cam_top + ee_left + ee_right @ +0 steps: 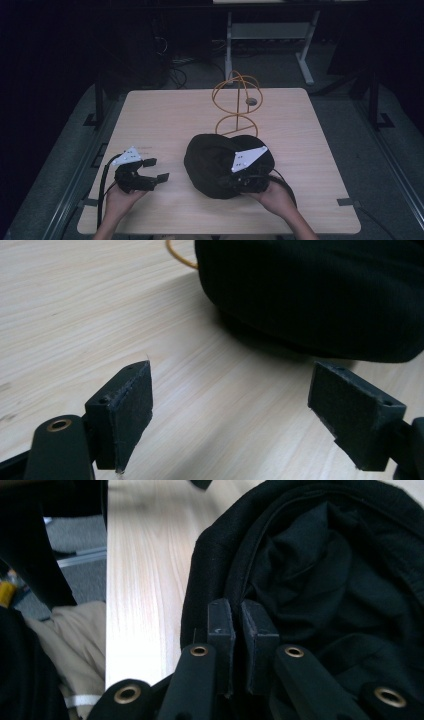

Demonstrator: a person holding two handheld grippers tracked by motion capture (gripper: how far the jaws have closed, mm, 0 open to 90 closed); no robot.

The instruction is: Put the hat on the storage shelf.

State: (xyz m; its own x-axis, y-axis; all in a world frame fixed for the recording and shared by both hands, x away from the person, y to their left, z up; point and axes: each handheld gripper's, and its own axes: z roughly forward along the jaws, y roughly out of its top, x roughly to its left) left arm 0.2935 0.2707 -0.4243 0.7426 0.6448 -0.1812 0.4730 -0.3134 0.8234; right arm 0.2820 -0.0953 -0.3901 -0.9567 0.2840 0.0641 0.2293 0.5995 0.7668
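Black cap [215, 167], soft and rumpled, lying mid-tabletop [165, 120] before an orange wire stand [236, 102]. Right gripper [237, 630] pinching its rim from the near side. Left gripper [230, 410] spread wide, low beside it.

L tongs [156, 169] agape, R tongs [236, 630] pinched

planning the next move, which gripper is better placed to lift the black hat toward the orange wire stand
Right, probably. The right gripper is already shut on the black hat's edge, while the left gripper sits open on the bare table, apart from it. The orange wire stand stands just behind the hat.
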